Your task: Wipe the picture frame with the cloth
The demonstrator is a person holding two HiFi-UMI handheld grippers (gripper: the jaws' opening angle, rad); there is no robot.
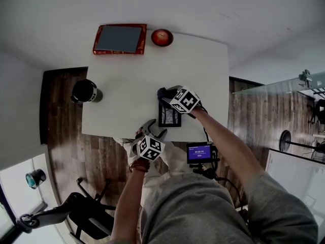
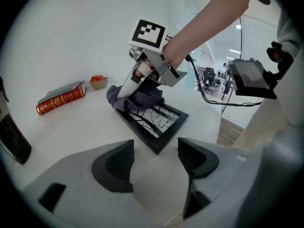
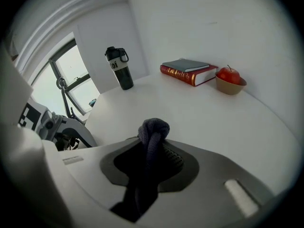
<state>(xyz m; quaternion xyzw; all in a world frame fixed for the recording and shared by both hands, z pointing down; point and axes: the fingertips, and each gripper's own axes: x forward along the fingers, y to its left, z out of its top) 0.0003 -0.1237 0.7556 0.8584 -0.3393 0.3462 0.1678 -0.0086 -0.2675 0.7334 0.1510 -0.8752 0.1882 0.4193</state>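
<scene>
Right gripper (image 3: 153, 158) pinches the dark cloth (image 2: 138, 97), pressing it on the far end of the picture frame (image 2: 154, 122), which lies flat near the worktop (image 1: 152, 70) edge. Left gripper (image 2: 155, 161) hovers empty, jaws apart. Wiping seems barely begun; most of the glass is left.

One each: frame (image 1: 169, 117), cloth (image 2: 141, 98), book (image 1: 120, 39), bottle (image 1: 86, 91), apple (image 1: 162, 36)

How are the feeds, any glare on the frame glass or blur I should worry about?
Left gripper view: picture frame sharp, no glare on its glass, dark corners. Right gripper view: cloth dark and close to the lens, window blown out. Head view: even light, table edges bowed by the lens.
</scene>
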